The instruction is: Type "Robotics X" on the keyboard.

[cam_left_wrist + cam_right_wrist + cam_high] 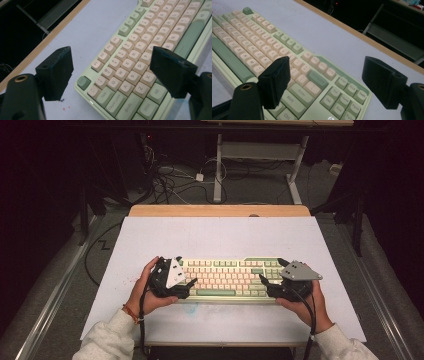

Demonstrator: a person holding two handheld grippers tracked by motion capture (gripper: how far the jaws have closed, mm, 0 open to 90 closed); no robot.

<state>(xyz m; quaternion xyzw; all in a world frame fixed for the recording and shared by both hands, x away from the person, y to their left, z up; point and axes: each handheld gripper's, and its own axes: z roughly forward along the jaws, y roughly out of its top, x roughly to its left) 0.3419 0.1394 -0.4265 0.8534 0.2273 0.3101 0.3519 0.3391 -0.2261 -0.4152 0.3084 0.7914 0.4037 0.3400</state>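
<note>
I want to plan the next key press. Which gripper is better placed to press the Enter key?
Probably the right gripper: its open jaws hang over the keyboard's right end, and the Enter key lies just ahead of them. The left gripper sits over the opposite end, near Tab and Caps Lock.

The pale green and cream mechanical keyboard point(140, 75) is carrying the readable legends. In the left gripper view, its green keys are showing "Tab", "Caps Lock", "Shift", "Win" and "Alt", while its cream keys are displaying letters such as Q, W, E, R, A, S, D, Z and X. In the right gripper view, the keyboard point(287, 75) is showing "Enter", "Shift" and "Ctrl" on large keys, and "Ins", "Del", "Home", "End", "PgUp", "PgDn", "SCLK" and "PAUSE" on small green keys. A small round white logo near the lower edge is remaining unreadable.
</note>
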